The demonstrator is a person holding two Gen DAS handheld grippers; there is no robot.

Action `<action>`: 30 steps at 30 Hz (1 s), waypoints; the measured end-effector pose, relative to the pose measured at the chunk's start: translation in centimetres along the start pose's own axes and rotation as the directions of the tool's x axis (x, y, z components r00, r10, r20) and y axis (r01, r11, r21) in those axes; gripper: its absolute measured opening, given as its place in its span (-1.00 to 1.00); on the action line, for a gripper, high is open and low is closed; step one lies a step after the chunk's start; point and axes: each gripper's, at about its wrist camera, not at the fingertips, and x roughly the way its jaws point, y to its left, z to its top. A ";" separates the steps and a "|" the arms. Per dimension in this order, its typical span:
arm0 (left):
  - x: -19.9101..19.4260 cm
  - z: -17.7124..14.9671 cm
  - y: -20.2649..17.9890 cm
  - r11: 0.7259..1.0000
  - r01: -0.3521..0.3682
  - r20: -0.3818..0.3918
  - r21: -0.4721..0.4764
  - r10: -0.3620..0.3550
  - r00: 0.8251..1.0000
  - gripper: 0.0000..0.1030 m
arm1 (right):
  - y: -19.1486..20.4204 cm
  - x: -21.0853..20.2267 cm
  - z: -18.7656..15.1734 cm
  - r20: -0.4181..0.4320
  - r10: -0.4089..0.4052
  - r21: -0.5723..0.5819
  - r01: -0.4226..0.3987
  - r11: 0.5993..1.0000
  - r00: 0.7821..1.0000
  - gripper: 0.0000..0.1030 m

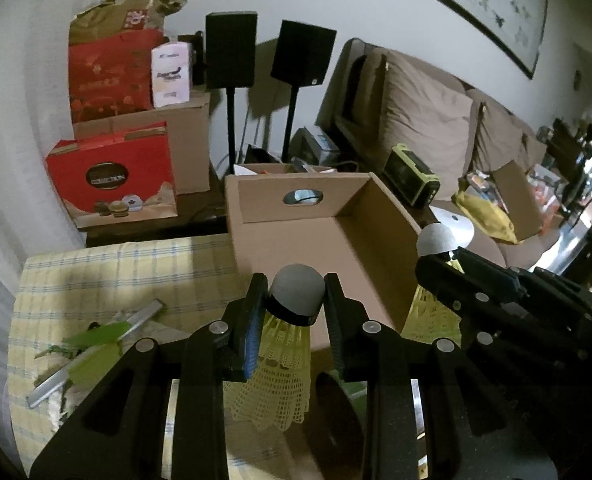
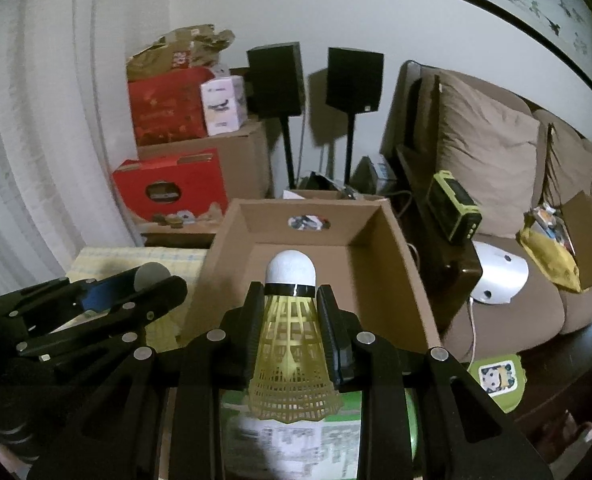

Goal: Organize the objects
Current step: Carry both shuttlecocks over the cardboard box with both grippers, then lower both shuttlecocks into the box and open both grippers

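Listing by size, sofa (image 2: 496, 152) first: brown, with loose cushions, far ahead and to the right of both tongs.

Open cardboard box (image 1: 336, 240): directly ahead of both tongs, its near edge just past their tips, one oval hand-hole in the far wall, floor bare where visible.

Checked yellow cloth (image 1: 116, 280): under and to the left of the left gripper (image 1: 294, 304), covering the surface beside the box.

Red gift boxes (image 1: 112, 180): stacked with brown cartons well ahead and to the left of the tongs, two black speakers (image 1: 232, 50) on stands just beside them.

Left gripper: clenched on a yellow shuttlecock (image 1: 284, 344), pads pressing at the black band, rounded cork cap pointing forward toward the box, mesh skirt trailing back between the arms.

Right gripper (image 2: 290, 308): grasping a second yellow shuttlecock (image 2: 292, 344) by the top of its skirt, white cap forward over the box's near edge; it sits just to the right of the left gripper.

Metal bar (image 1: 96, 348) with green pieces: on the cloth, left of the left gripper.
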 end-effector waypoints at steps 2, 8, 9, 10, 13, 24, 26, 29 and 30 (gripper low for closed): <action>0.6 0.0 -0.6 1.000 0.005 -0.005 0.002 -0.005 1.000 -0.49 | -0.7 0.4 0.0 -0.009 -0.008 0.005 0.008 1.000 1.000 -0.48; 2.6 -0.1 -1.7 1.000 0.016 -0.039 0.004 -0.015 0.999 -0.49 | -2.4 1.8 -0.5 -0.043 -0.022 0.024 0.023 0.999 0.999 -0.48; 3.0 0.0 -1.7 1.000 0.015 -0.045 0.004 -0.014 0.999 -0.49 | -2.6 2.0 -0.6 -0.048 -0.022 0.028 0.024 0.999 0.999 -0.48; 3.2 -0.1 -1.8 1.000 0.015 -0.047 0.006 -0.015 0.999 -0.49 | -2.9 2.3 -0.7 -0.054 -0.023 0.033 0.025 0.999 0.998 -0.48; 3.7 0.0 -2.1 1.000 0.004 -0.045 0.020 -0.004 0.999 -0.48 | -3.5 3.0 -1.0 -0.069 -0.022 0.042 0.024 0.999 0.997 -0.48; 4.5 0.4 -3.2 0.999 0.048 -0.074 0.018 -0.046 0.996 -0.49 | -5.1 4.7 -1.7 -0.096 -0.017 0.082 0.025 0.996 0.995 -0.48; 4.8 0.3 -3.3 0.999 0.045 -0.080 0.019 -0.044 0.996 -0.49 | -5.4 4.8 -1.7 -0.098 -0.021 0.087 0.030 0.996 0.995 -0.48; 5.3 -0.1 -3.4 0.999 0.040 -0.095 0.019 -0.038 0.995 -0.49 | -5.5 4.9 -1.7 -0.103 -0.021 0.087 0.030 0.996 0.994 -0.48; 5.5 -0.2 -3.4 0.999 0.039 -0.100 0.022 -0.036 0.994 -0.49 | -5.5 4.9 -1.8 -0.104 -0.022 0.086 0.031 0.996 0.994 -0.48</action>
